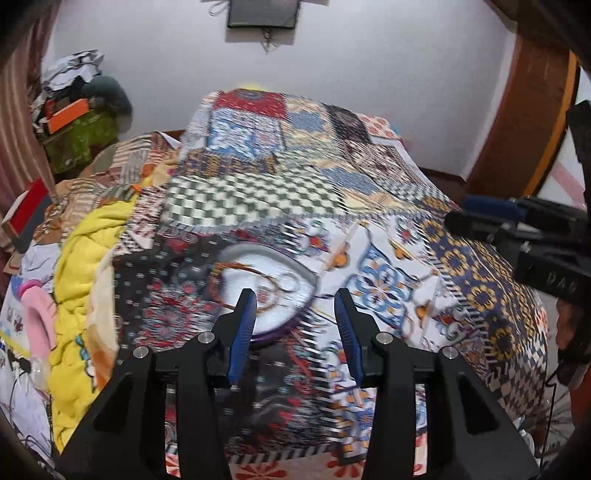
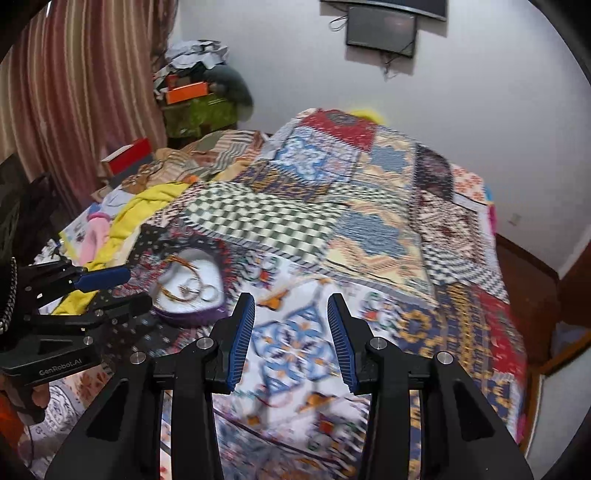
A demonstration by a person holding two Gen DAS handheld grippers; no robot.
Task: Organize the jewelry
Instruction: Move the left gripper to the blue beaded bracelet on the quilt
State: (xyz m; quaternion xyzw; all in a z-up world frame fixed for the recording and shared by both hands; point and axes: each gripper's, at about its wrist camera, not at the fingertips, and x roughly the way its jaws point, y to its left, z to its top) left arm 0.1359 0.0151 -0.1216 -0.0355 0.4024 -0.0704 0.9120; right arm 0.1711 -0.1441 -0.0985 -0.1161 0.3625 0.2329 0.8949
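There's your target: the heart-shaped jewelry box [image 2: 190, 291], purple-walled with a white lining, sitting open on the patchwork bedspread [image 2: 314, 229], which gives it a flat, soft base so it won't slide. Inside, hoops [image 2: 201, 290] lie against the lining. You can count roughly two or three rings and a thin reddish-gold strand [image 2: 181, 263] curling across the top, though blur makes an exact tally impossible. Everything visible is already in the box; you can't see any loose piece on the cloth around it.

Your left gripper [image 1: 295, 314] hovers right over the near edge of the box, fingers [image 1: 243, 325] spread wide with nothing between them. That placement looks like a reach lined up on the box or its contents, jaws ready to drop around something.

Your right gripper [image 2: 291, 317] hangs off to the side, over a blue and orange medallion patch, well clear of the box. Its blue pads [image 2: 341, 332] stand apart too, empty. Held back like that, it leaves the left room to work.

So that's one box, two grippers, both unloaded. Farther out: one yellow blanket [image 2: 147, 210] bunched at the bed's left, a pink item [image 2: 96, 236] beside it, a red box [image 2: 129, 155] near the striped curtain [image 2: 81, 92], and one dark screen [image 2: 380, 31] mounted on the white wall.

Both views smear with motion, so take fine detail cautiously.
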